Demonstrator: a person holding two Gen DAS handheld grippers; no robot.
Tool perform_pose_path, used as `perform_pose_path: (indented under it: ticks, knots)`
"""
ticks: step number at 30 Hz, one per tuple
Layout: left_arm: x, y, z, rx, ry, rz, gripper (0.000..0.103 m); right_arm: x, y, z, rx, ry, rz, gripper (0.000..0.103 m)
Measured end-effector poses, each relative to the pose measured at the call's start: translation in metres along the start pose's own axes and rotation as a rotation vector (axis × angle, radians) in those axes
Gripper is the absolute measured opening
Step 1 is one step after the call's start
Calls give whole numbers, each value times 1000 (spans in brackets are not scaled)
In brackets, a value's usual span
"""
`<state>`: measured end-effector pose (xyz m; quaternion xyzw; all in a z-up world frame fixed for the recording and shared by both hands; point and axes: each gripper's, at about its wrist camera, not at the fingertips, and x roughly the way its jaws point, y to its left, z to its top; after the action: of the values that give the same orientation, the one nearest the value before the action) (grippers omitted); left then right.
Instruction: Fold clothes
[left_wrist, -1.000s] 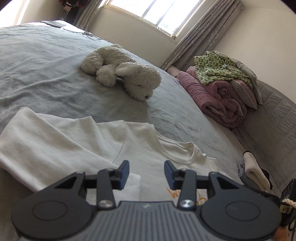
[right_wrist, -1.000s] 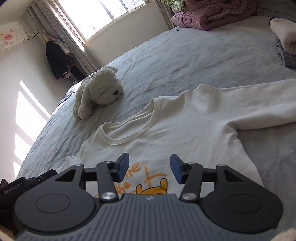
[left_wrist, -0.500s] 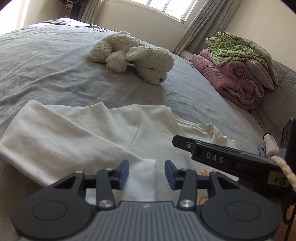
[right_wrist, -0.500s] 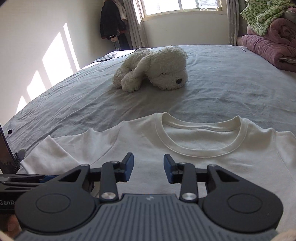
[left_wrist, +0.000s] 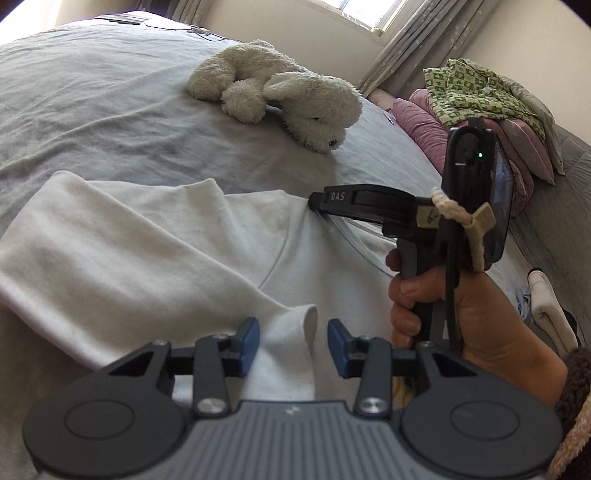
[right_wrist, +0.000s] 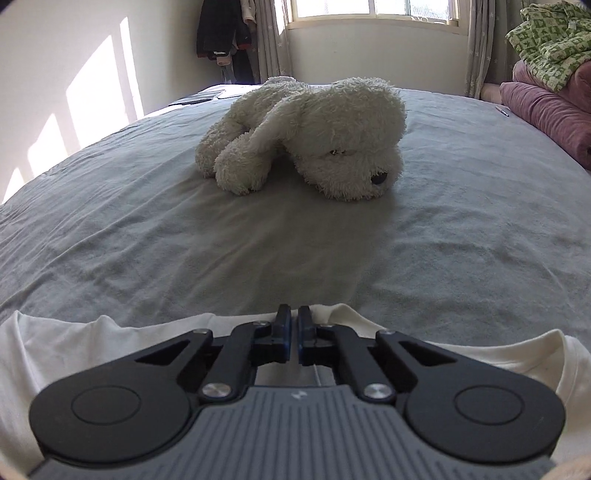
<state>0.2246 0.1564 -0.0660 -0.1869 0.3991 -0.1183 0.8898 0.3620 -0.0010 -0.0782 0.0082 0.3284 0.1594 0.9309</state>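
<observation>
My right gripper (right_wrist: 294, 334) has its jaws pressed together at the shoulder edge of the white sweatshirt (right_wrist: 74, 343), beside the collar; a thin bit of cloth seems pinched between the pads, though I cannot tell for certain. My left gripper (left_wrist: 293, 345) stands partly open, its 2 blue pads either side of a raised fold of the sweatshirt's sleeve (left_wrist: 110, 254) without pressing on it. The sweatshirt lies flat on the grey bed (right_wrist: 147, 221) just under both grippers. Well ahead of them lies a white plush dog (right_wrist: 314, 136). Far right, pink bedding (left_wrist: 424, 125) carries a green patterned blanket (left_wrist: 469, 92).
</observation>
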Motion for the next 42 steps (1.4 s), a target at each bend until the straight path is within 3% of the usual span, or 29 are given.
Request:
perform_pose_path:
  ticks: [2,4,11,17,19,23,29,30,31,32,38,41,42]
  knots:
    - [-1,-1,0,6,0,3,42,-11,-8,1,32,-19,27,4]
    - [-1,0,1,-4,0,1,42,-32,-19,-3,68,-47,35,22]
    - [-4,0,2,-26,-8,-6,42,-97,-54,-42,14,-50,-75,22]
    - [-7,-1,2,-33,-10,-10,42,-96,-99,-55,97,-17,-179,22]
    - [-8,-3,1,-28,-9,-10,42,-84,-113,-52,124,-5,-208,13]
    - [-8,-4,1,-24,-8,-12,42,-59,-129,-34,165,4,-240,7]
    - [-10,-2,3,-31,-9,-12,42,-51,-137,-19,135,15,-234,6]
    - [-11,-2,3,-34,-12,-13,42,-57,-138,-20,142,5,-226,9]
    - [-12,-2,3,-37,-15,-16,42,-64,-138,-21,148,-4,-220,19]
    - [-13,-1,4,-39,-18,-19,42,-73,-139,-25,149,-15,-218,20]
    - [-13,-1,4,-44,-18,-18,42,-115,-138,-55,143,-36,-197,21]
    - [-11,-3,2,-36,-13,-11,42,-109,-136,-64,123,-26,-215,19]
    - [-11,-2,1,-35,-11,-8,42,-105,-137,-65,117,-25,-227,13]
